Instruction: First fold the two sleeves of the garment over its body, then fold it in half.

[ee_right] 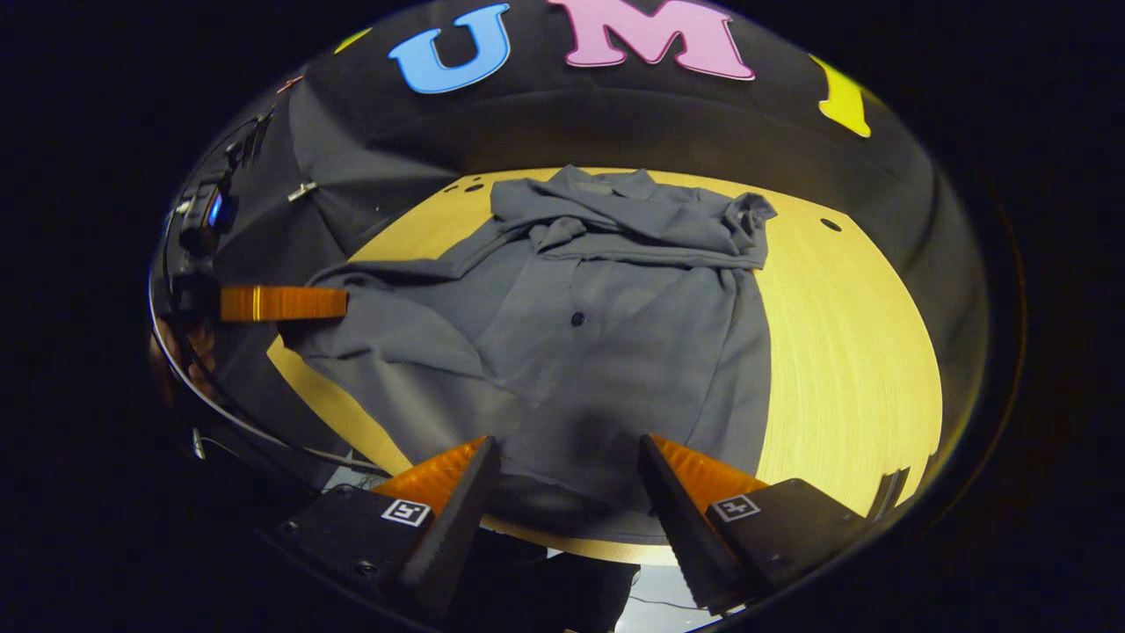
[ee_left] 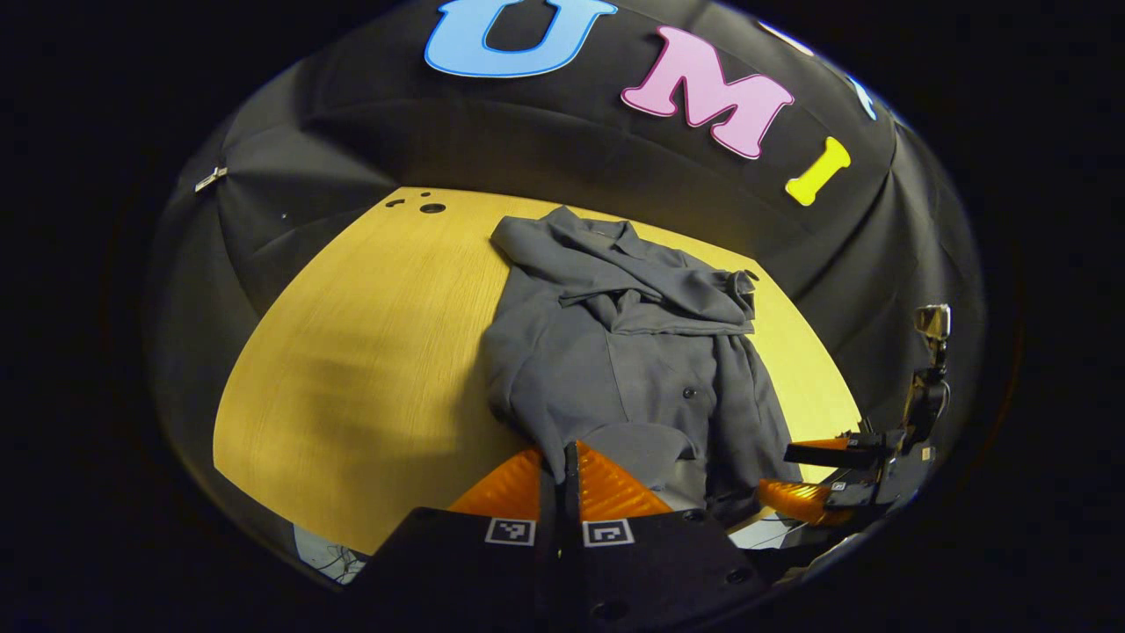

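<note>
A: Where does the garment lie from the two tools?

B: The grey button-front shirt (ee_right: 580, 325) is spread on the yellow wooden table (ee_right: 861, 352), ahead of both. Its hem is at the near edge, by the tools, and its collar is far off toward the black cloth wall, so its long axis runs straight away from them. Both sleeves look already laid across the chest, bunched just below the collar (ee_left: 650, 290).

A: And the left gripper (ee_left: 562, 470)?

B: Its fingers are pressed together with a ridge of grey cloth rising between them, so it appears clamped on the shirt's near hem corner. The right gripper view shows the same tool off to its left, at the lifted hem corner (ee_right: 308, 316); whether that finger touches the cloth cannot be told from there.

A: The right gripper (ee_right: 567, 479)?

B: Spread wide and holding nothing. The hem edge sits just in front of it, between its two fingers; whether they touch the cloth is unclear.

A: So what does the next move hinge on?

B: Probably the half fold: hem carried forward along the long axis to the collar. The left corner seems held; the right tool likely has to close on its corner first.

A: Any difference between the views?

B: The left gripper view shows the right gripper (ee_left: 813, 479) out to its right, apparently at the hem's other corner.
</note>
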The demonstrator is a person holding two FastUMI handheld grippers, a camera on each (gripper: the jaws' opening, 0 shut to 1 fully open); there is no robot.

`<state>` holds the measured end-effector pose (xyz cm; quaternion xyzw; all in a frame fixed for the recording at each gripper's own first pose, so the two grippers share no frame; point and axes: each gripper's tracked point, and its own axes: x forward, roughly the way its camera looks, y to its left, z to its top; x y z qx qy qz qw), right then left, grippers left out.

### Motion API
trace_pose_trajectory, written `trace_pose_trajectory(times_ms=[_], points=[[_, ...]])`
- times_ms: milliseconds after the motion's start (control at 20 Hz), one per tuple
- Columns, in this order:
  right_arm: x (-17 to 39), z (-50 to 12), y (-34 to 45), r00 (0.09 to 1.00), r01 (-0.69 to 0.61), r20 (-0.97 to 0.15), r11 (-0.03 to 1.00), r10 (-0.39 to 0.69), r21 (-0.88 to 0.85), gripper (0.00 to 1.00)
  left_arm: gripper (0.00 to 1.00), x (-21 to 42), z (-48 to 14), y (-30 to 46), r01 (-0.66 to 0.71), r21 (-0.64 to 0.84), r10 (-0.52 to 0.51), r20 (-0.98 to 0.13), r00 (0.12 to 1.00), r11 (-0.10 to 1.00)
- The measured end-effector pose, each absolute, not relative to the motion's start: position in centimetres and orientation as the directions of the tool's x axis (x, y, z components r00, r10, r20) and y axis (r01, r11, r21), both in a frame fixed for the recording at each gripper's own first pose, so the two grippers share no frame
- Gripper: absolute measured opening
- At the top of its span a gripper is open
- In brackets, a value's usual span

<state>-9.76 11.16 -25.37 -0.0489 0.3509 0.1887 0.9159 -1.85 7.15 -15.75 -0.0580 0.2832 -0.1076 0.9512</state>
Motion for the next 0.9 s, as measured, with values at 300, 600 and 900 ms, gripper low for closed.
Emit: trace_pose_trajectory(times_ms=[300,600,900], points=[[-7.0,-28.8,10.6,0.714,-0.338,-0.672,0.937,0.196,-0.085,1.00,0.06,-1.7,-16.0,7.0,0.184,-0.162,-0.243,-0.537,0.808,0.969],[-5.1,-29.1,11.2,0.685,-0.283,-0.706,0.959,0.181,-0.029,0.60,0.05,-1.5,-15.5,6.1,0.200,-0.169,-0.260,-0.527,0.809,0.965],[-3.9,-28.1,10.7,0.665,-0.180,-0.711,0.973,0.228,0.144,0.10,0.02,-1.4,-15.5,5.7,0.200,-0.182,-0.267,-0.524,0.809,0.963]])
